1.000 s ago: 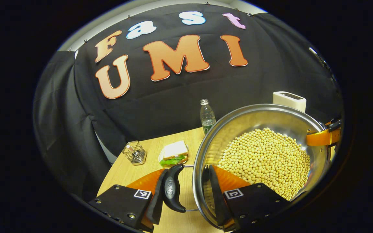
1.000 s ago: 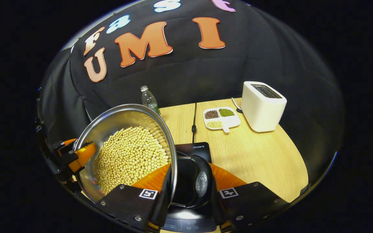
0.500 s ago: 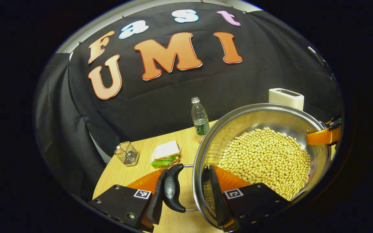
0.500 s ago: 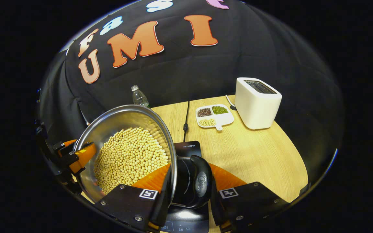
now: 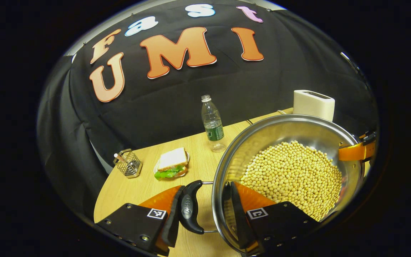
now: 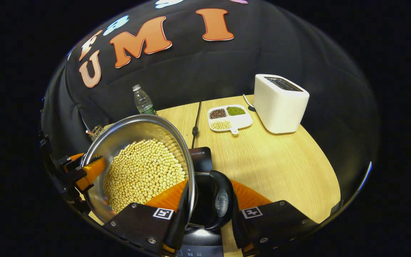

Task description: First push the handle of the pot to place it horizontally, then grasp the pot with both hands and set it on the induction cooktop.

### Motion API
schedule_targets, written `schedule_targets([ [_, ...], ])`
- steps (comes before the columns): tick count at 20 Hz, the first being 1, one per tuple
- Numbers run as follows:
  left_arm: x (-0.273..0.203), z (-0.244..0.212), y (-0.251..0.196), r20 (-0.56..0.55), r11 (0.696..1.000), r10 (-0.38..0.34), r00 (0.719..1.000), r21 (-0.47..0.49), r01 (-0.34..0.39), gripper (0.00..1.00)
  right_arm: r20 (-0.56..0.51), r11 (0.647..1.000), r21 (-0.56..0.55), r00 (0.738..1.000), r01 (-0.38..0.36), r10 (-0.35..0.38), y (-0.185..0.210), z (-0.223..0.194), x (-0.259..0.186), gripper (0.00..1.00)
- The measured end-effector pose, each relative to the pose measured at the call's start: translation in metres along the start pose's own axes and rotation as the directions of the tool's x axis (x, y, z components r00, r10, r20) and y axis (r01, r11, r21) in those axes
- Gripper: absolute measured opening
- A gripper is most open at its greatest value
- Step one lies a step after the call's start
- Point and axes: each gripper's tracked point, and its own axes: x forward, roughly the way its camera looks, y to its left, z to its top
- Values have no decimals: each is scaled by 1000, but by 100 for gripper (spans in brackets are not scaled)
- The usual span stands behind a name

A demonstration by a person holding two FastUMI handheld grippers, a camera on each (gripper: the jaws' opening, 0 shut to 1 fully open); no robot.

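A steel pot point(image 5: 287, 121) full of yellow soybeans point(image 5: 291, 178) is held between both grippers. My left gripper point(image 5: 203, 210) is shut on its black side handle point(image 5: 187, 208), one finger outside the handle, the other inside the pot wall. In the right gripper view my right gripper point(image 6: 209, 210) is shut the same way on the opposite handle point(image 6: 221, 203) of the pot point(image 6: 127, 135). The black induction cooktop point(image 6: 201, 159) lies under that handle and the pot's edge. I cannot tell whether the pot touches it. Each gripper shows across the pot: right gripper point(image 5: 355, 151), left gripper point(image 6: 84, 171).
On the wooden table point(image 6: 280, 167) stand a white toaster point(image 6: 280, 103), a divided dish of beans point(image 6: 228, 119), a water bottle point(image 5: 211, 123), a sandwich on a plate point(image 5: 171, 164) and a wire holder point(image 5: 128, 164). A black cable point(image 6: 195, 121) runs back from the cooktop.
Both grippers and the pot have moved together: the bottle, sandwich, toaster and cooktop have slid up and left in the views, and more table shows. Both grips are unchanged.
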Motion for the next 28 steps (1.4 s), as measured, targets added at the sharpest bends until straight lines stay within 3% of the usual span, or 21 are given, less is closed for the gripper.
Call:
schedule_targets([
  [14,26,-20,-15,-66,999,-43,997,-21,42,67,-47,1000,8,999,29,-28,-2,0,-3,55],
  [28,38,-22,-20,-64,998,-57,996,11,58,67,-56,999,42,998,20,-17,-4,7,-7,55],
])
